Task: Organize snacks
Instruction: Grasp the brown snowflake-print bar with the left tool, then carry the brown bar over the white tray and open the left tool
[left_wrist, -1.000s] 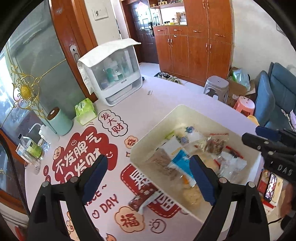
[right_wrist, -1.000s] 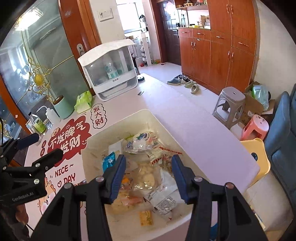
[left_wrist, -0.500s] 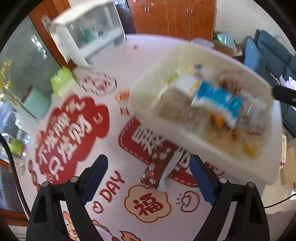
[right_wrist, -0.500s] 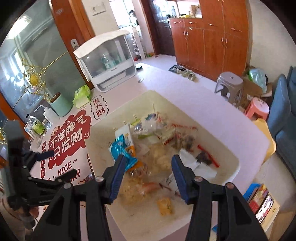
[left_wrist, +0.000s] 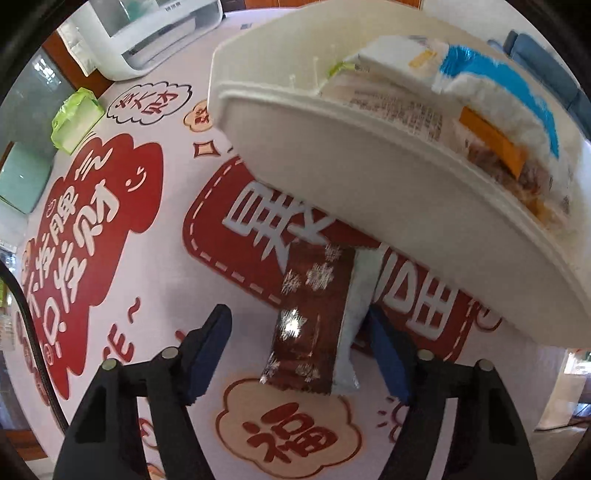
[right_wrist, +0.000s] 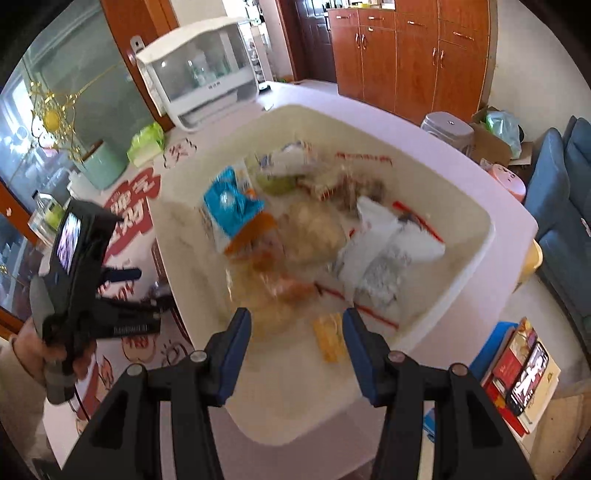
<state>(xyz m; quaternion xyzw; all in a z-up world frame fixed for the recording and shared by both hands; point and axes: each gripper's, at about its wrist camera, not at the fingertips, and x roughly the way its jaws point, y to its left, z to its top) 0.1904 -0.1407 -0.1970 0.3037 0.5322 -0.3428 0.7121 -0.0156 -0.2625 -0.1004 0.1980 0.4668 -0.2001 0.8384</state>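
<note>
The left gripper (left_wrist: 299, 347) has been brought down low to the table (left_wrist: 155, 280), much closer than it was a second ago, when it was held high with the whole white bin (left_wrist: 369, 166) seen from above. Now the brown snack packet (left_wrist: 310, 317) is seen big and close, lying flat on the table just beside the bin's near wall, with its far end tucked close under the bin's rim. A pale silver packet (left_wrist: 356, 306) is pressed against its right side; whether these are two packets or one cannot be told. The left fingers (left_wrist: 207, 347) are spread wide on both sides of the packet and nothing is held by them yet. The right blue pad looks very near the silver edge, but a touch cannot be made out. The right gripper (right_wrist: 295, 354) is kept up above the bin, with its fingers open and empty too, about as before. Many snacks (right_wrist: 306, 229) are already piled in the bin, though they look blurred in the right view. It can be judged that the brown packet is the last one left out, and that a pinch by the left fingers is needed next so it can be lifted over the wall and dropped in.
</note>
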